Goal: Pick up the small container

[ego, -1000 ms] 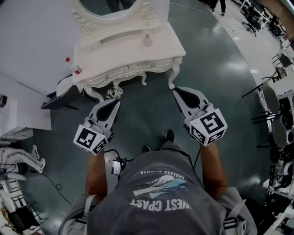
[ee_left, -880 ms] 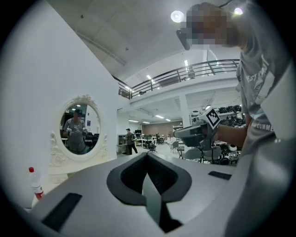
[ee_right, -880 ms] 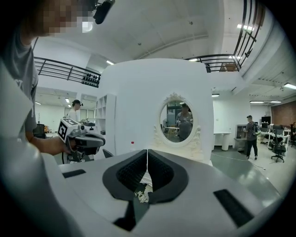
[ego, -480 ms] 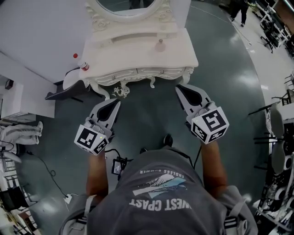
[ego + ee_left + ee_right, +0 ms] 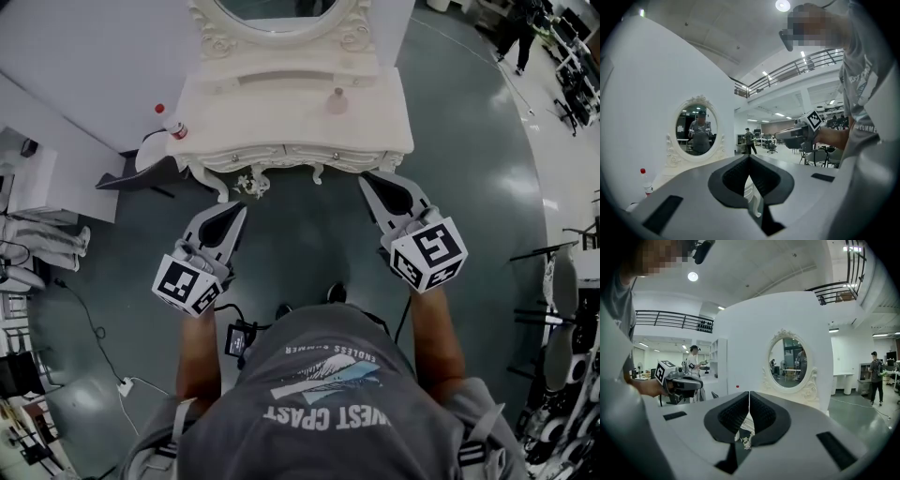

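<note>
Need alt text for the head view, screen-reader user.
Seen from above, a person holds a left tool and a right tool, both shut and empty, pointed at a white ornate vanity table just ahead. A small container sits on it in front of an oval mirror; a red-capped bottle stands at the table's left edge.

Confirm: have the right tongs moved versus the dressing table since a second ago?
Yes. The right tongs shifted left along the dressing table's front, inside its right corner.
</note>
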`<action>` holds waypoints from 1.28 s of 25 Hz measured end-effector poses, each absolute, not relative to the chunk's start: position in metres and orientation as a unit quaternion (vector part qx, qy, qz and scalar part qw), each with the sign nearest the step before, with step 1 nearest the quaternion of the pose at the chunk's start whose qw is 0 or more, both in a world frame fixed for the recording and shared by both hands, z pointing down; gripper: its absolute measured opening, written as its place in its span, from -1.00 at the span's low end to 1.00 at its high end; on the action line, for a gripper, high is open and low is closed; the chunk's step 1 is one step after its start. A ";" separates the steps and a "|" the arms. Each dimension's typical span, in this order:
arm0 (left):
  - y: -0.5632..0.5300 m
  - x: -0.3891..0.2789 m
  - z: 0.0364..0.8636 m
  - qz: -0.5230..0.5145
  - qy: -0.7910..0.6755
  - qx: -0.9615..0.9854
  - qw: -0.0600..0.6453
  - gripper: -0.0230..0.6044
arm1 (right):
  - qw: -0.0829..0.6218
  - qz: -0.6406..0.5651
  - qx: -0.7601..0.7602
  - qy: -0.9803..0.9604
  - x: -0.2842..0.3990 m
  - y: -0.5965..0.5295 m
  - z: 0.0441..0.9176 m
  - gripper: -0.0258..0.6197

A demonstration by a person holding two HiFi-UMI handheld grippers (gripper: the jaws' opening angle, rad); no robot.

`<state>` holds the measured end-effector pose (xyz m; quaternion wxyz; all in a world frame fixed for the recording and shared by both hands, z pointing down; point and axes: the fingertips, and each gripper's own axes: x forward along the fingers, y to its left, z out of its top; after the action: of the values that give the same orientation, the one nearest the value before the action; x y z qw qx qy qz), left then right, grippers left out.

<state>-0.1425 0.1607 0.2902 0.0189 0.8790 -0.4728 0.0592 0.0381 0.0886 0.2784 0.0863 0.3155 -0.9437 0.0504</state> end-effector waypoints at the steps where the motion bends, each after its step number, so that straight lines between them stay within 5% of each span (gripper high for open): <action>1: 0.159 -0.140 0.291 0.060 -0.476 0.877 0.019 -0.88 | 0.086 0.050 0.312 -0.945 0.040 0.086 0.279 -0.83; 32: 0.068 -0.076 0.301 0.064 -0.420 0.905 0.017 -0.88 | 0.090 0.066 0.376 -0.920 0.113 0.023 0.293 -0.83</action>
<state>-0.0762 0.0678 0.3013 0.0173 0.9051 -0.4201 0.0635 0.1130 0.0231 0.2928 0.0898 0.3758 -0.9200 0.0657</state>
